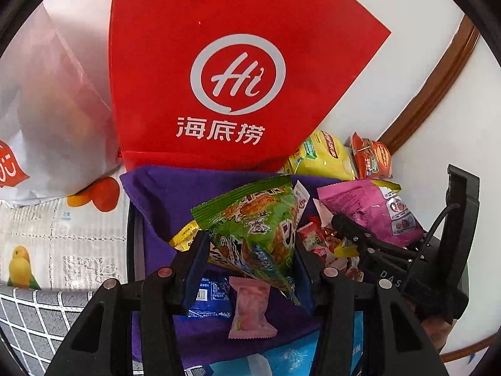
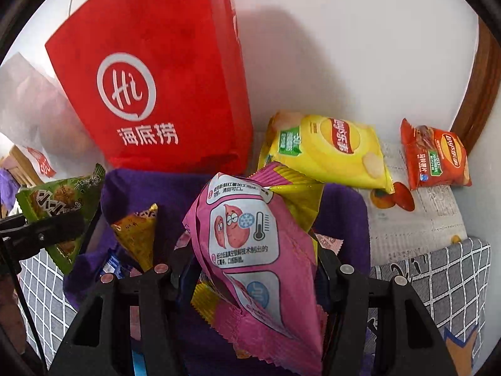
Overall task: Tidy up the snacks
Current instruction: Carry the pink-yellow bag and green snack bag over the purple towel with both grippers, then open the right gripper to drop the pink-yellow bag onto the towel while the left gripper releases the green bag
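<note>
The left claw [image 1: 250, 260] was seen closed on a green snack packet [image 1: 256, 225], a crinkly foil pouch with serrated ends held tilted above a purple fabric bin [image 1: 156, 206]. The right claw [image 2: 256, 269] was clamped on a pink snack packet [image 2: 250, 250], glossy and puffed, likewise held over the bin's soft purple cloth. Only in the left wrist view were a small pale pink wrapped sweet [image 1: 250, 310] and a blue packet [image 1: 213, 294] shown lying inside the bin, with red-wrapped sweets [image 1: 316, 238] beside them. Only in the right wrist view was a gold triangular packet [image 2: 137, 235] shown inside the bin, and the yellow crisp bag [image 2: 328, 153] and orange crisp bag [image 2: 435, 156] were laid out in full on the printed tablecloth [image 2: 416, 219] near the white wall. Behind the bin, a stiff red non-woven bag [image 1: 225, 69] with a white round logo was seen standing upright in both views.
</note>
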